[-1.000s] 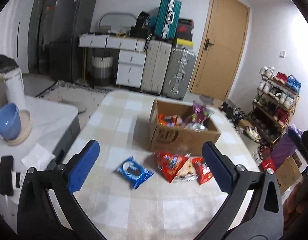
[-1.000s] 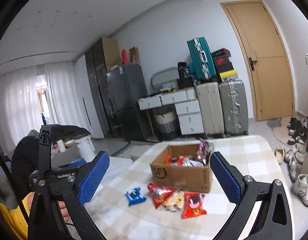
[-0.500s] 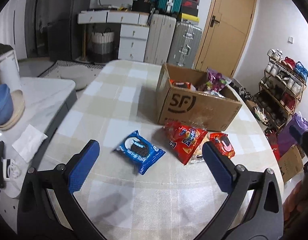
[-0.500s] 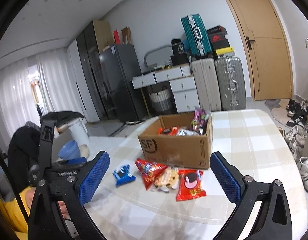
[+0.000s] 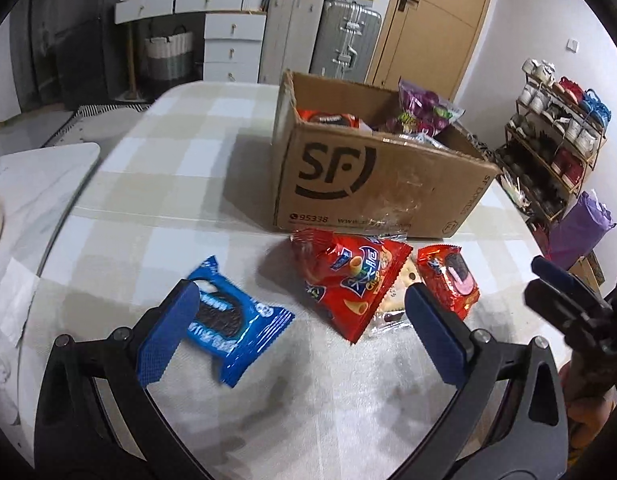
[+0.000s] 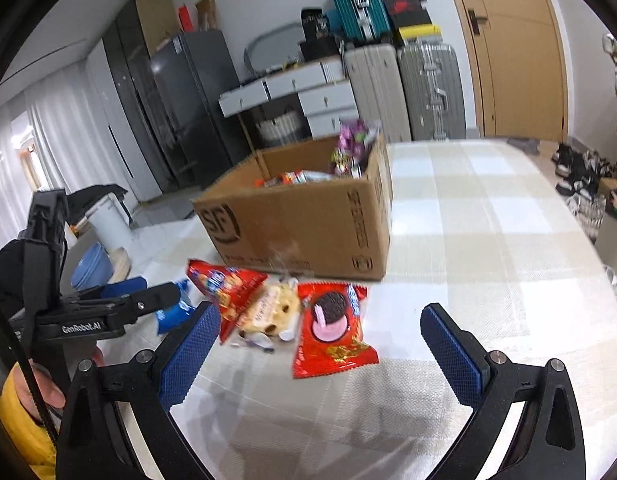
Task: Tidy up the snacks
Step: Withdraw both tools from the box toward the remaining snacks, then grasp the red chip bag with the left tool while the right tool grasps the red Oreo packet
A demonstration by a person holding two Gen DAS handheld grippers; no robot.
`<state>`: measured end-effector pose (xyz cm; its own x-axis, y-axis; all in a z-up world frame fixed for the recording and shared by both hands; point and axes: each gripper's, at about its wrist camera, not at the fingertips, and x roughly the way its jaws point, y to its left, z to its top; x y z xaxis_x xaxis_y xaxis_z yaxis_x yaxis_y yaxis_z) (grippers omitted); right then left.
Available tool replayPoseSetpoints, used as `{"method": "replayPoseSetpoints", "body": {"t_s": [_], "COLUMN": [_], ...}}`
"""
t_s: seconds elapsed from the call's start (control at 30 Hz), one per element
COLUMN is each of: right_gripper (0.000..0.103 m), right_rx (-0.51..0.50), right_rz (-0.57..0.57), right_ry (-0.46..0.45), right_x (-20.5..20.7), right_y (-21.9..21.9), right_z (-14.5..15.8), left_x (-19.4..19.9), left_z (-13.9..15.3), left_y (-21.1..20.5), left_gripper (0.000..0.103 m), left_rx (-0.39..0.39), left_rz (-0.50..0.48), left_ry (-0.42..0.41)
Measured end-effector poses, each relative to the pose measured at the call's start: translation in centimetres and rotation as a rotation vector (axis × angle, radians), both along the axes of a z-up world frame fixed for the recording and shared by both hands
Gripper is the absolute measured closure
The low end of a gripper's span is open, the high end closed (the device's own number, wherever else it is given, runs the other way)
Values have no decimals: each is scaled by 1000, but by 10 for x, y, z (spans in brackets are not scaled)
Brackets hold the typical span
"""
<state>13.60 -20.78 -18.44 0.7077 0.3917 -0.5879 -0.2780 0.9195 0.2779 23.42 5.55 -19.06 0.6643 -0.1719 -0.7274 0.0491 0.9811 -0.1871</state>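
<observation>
A brown SF cardboard box (image 5: 372, 184) holding several snack packs stands on the checked table (image 5: 180, 152). In front of it lie a blue Oreo pack (image 5: 236, 324), a red chips bag (image 5: 348, 280), a clear biscuit pack (image 6: 268, 312) and a red Oreo pack (image 5: 448, 280). My left gripper (image 5: 300, 332) is open and empty, low over the table, its left finger over the blue pack. My right gripper (image 6: 320, 348) is open and empty, just short of the red Oreo pack (image 6: 332, 328). The box also shows in the right wrist view (image 6: 304, 220).
Suitcases (image 5: 320, 36) and white drawers (image 5: 232, 44) stand behind the table, a door (image 5: 432, 20) beyond. A shoe rack (image 5: 556, 128) is at the right. A blue bowl (image 6: 88, 268) sits on a side surface at the left.
Both grippers have moved forward and down toward the loose packs on the table. Both stay open. The snacks have not moved.
</observation>
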Motion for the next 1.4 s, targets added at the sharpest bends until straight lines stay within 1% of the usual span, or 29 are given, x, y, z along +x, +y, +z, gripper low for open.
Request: {"method": "replayPoseSetpoints", "body": {"t_s": [0.07,0.2,0.33,0.43,0.47,0.5,0.53,0.6,0.63,0.73,0.83,0.93,0.97,1.03,1.1,1.27,1.4], "right_gripper": [1,2,6,14,20,23,24,26,27,31,41,48,50,55,58,59,59], "right_rx": [-16,-54,-65,-75,-74,-73,-71,-56,-50,-45,-54,-88,-97,-107,-98,-66,7], "right_rz": [14,37,51,62,68,71,71,74,76,75,85,98,100,93,92,101,89], "right_ry": [28,79,111,130,141,154,163,183,189,186,182,177,177,176,176,175,166], "right_x": [10,32,50,59,62,65,67,70,71,69,67,65,65,65,65,64,62], "right_y": [4,12,17,22,23,23,24,23,22,20,21,28,30,30,28,25,12], "right_z": [-9,-26,-36,-41,-44,-46,-48,-52,-53,-53,-54,-54,-54,-53,-53,-55,-53], "left_x": [9,26,44,54,56,59,60,62,63,67,69,71,69,66,67,61,54], "left_z": [-6,-14,-23,-28,-30,-32,-33,-36,-37,-36,-35,-35,-36,-36,-34,-33,-36], "left_y": [-5,-16,-27,-28,-28,-28,-28,-31,-31,-35,-38,-42,-41,-43,-43,-38,-28], "left_gripper": [1,1,1,3,4,6,8,16,16,19,23,37,44,46,48,51,51], "left_rx": [-13,-16,-14,-38,-43,-47,-49,-46,-47,-47,-48,-39,-34,-29,-41,-41,-46], "left_rz": [-21,-46,-63,-67,-65,-63,-63,-64,-63,-53,-55,-60,-61,-63,-67,-62,-47], "left_ry": [21,44,68,95,100,108,112,118,121,134,134,148,155,152,151,143,135]}}
